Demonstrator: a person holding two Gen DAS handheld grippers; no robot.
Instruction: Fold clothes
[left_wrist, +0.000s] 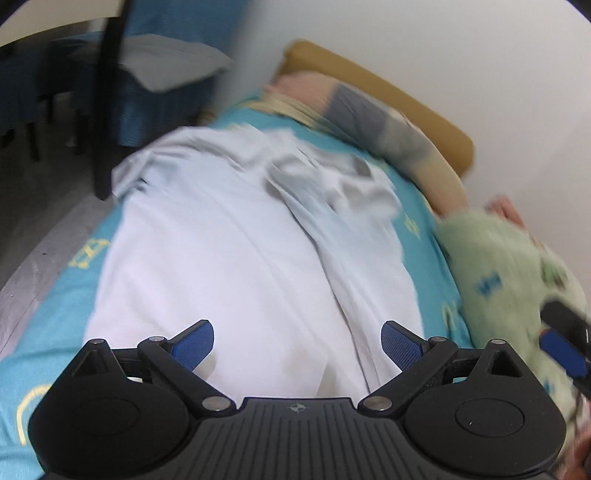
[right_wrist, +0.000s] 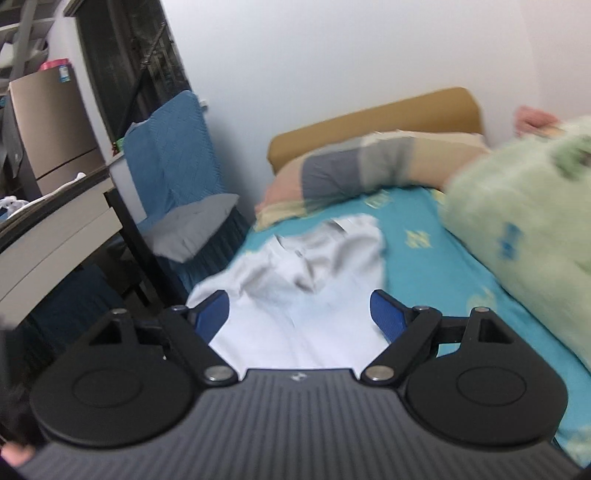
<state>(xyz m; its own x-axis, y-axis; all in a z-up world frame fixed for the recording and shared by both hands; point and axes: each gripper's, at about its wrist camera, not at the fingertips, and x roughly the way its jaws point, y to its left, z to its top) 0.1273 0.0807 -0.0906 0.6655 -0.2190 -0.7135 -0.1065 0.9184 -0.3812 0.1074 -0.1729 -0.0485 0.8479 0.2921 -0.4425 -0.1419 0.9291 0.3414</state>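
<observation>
A white garment (left_wrist: 236, 251) lies spread lengthwise on the turquoise bed sheet (left_wrist: 55, 295), with a rumpled, bunched part at its far end (left_wrist: 325, 177). It also shows in the right wrist view (right_wrist: 314, 295). My left gripper (left_wrist: 297, 341) is open and empty, just above the garment's near end. My right gripper (right_wrist: 299, 314) is open and empty, above the near part of the garment; one of its blue fingers shows at the right edge of the left wrist view (left_wrist: 561, 350).
A green patterned quilt (right_wrist: 524, 229) lies along the right side of the bed. A striped pillow (right_wrist: 362, 166) rests against the tan headboard (right_wrist: 373, 122). A chair with blue cover and grey cushion (right_wrist: 184, 221) and a desk (right_wrist: 51, 236) stand left of the bed.
</observation>
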